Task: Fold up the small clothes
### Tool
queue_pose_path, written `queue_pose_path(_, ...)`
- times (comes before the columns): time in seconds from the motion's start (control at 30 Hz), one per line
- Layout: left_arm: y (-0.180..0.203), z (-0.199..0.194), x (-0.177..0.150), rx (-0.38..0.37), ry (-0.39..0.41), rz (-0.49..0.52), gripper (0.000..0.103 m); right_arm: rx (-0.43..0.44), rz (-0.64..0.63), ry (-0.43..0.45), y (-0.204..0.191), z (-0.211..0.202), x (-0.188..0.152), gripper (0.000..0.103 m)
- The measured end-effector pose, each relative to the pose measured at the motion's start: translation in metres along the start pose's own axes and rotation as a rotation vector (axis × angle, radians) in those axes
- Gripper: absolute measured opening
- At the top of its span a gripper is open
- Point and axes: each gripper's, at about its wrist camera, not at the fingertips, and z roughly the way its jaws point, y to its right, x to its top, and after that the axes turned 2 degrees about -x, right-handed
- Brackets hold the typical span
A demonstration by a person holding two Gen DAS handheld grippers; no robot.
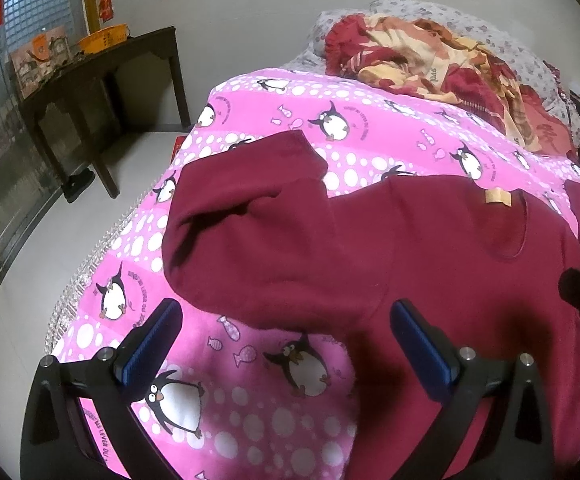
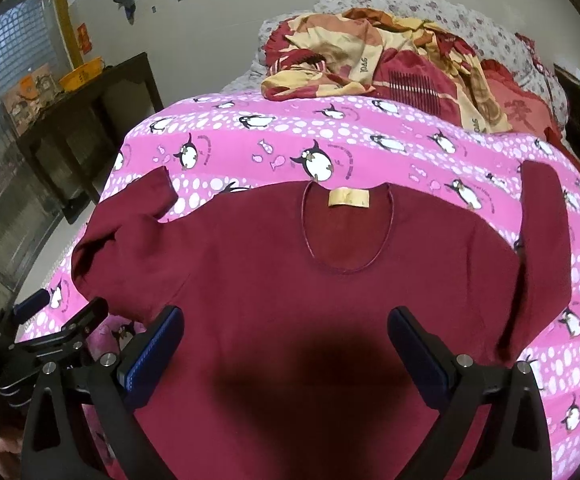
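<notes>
A: Looking nearest first, the right gripper (image 2: 284, 334) hovers with its jaws spread wide and nothing between them, over the lower body of the maroon shirt (image 2: 290, 288). The left gripper (image 1: 286, 330) is just as released, straddling the shirt's left edge where it meets the pink penguin sheet (image 1: 250, 420).

B: So where does the shirt sit?

A: Flat on the bed, front up, neckline and tan label (image 2: 348, 199) toward twelve o'clock. The left sleeve (image 1: 250, 208) is bunched and bent back at ten o'clock; the right sleeve (image 2: 542, 240) runs up at two o'clock.

B: What could go wrong?

A: I judge a low pinch may catch the sheet along with the shirt and drag both. That rumpled left sleeve could also fold in crooked, leaving a lump. The bed's edge lies close at nine o'clock, so a sideways pull may slide the fabric off.

B: Anything in the way farther out?

A: A crumpled red-and-cream blanket (image 2: 390, 80) lies at twelve o'clock, well apart from the shirt but limiting room. Beyond the bed, at ten o'clock, a dark tabletop (image 2: 90, 80) carries an orange basin (image 2: 80, 74).
</notes>
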Motion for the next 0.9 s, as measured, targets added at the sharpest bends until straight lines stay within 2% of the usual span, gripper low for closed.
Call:
queue_pose_path(0.13, -0.001, 0.001, 0.0, 0.002, -0.001, 0.0, 0.103, 0.008, -0.003, -0.014, 0.0, 0.005, 0.0, 0.103)
queue_pose_path(0.53, -0.003, 0.005, 0.0, 0.009, -0.007, -0.003, 0.103, -0.041, -0.093, -0.029, -0.019, 0.011, -0.001, 0.103)
queue_pose_path(0.9, -0.006, 0.007, -0.002, 0.009, -0.011, -0.008, 0.103, -0.048, -0.112, -0.045, -0.023, 0.016, 0.0, 0.103)
